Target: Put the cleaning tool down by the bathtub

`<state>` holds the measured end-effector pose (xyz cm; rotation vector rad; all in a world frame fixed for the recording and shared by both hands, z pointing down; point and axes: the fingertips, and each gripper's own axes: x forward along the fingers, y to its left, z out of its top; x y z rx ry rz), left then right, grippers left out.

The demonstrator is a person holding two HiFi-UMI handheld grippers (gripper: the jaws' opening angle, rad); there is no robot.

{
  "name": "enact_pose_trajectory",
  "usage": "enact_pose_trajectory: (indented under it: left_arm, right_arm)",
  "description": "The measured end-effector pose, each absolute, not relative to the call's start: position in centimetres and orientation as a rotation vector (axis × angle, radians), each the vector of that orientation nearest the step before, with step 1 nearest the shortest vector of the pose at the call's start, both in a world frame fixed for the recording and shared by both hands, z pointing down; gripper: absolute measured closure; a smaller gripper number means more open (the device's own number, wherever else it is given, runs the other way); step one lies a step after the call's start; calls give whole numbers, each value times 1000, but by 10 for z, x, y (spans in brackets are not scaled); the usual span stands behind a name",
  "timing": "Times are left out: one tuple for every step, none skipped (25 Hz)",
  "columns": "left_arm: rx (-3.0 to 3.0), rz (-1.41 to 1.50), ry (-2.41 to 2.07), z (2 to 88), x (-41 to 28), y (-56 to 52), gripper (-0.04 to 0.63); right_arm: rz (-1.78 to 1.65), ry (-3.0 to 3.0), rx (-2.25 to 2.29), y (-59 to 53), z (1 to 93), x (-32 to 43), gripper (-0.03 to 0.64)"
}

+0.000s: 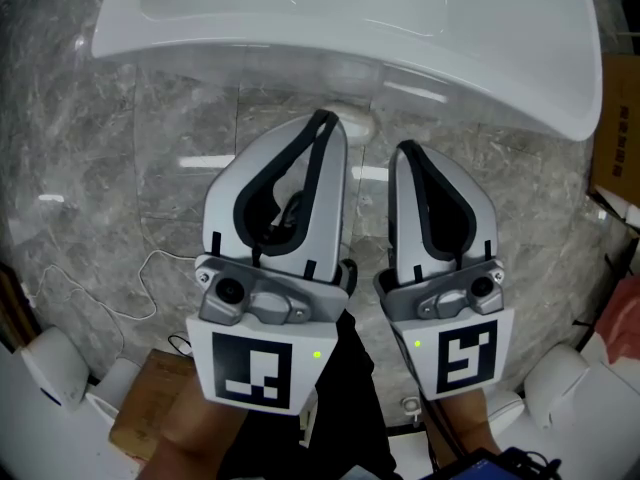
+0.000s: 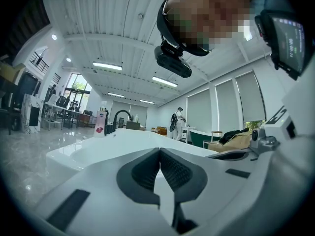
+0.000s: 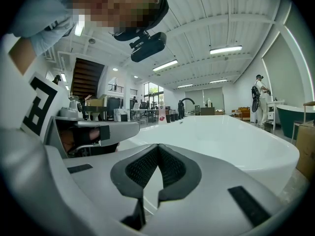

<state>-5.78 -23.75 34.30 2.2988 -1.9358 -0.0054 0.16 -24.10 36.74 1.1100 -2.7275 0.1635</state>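
Head view: left gripper (image 1: pixel 324 120) and right gripper (image 1: pixel 405 150), pressed together and empty, beside the bathtub (image 1: pixel 480 43); no cleaning tool visible, so find it first

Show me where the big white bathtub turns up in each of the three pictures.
Head view: the big white oval bathtub spans the top edge.
Left gripper view: low and left of centre.
Right gripper view: centre to right edge.
Shared landmark: the black arched tap at the tub's far end, in both gripper views; absent from the head view.
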Motion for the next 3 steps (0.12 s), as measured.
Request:
enact_pose_trajectory:
  left_arm:
    - [2298, -6, -1936, 344, -58, -238, 577]
    - [2298, -7, -1936, 345, -58, -238, 577]
    - [2298, -7, -1935, 346, -59, -238, 577]
  right_arm:
    - [161, -2728, 1110, -241, 368, 1, 604]
    - [159, -2729, 1110, -242, 369, 1, 604]
    - [157, -2729, 1109, -242, 370, 1, 604]
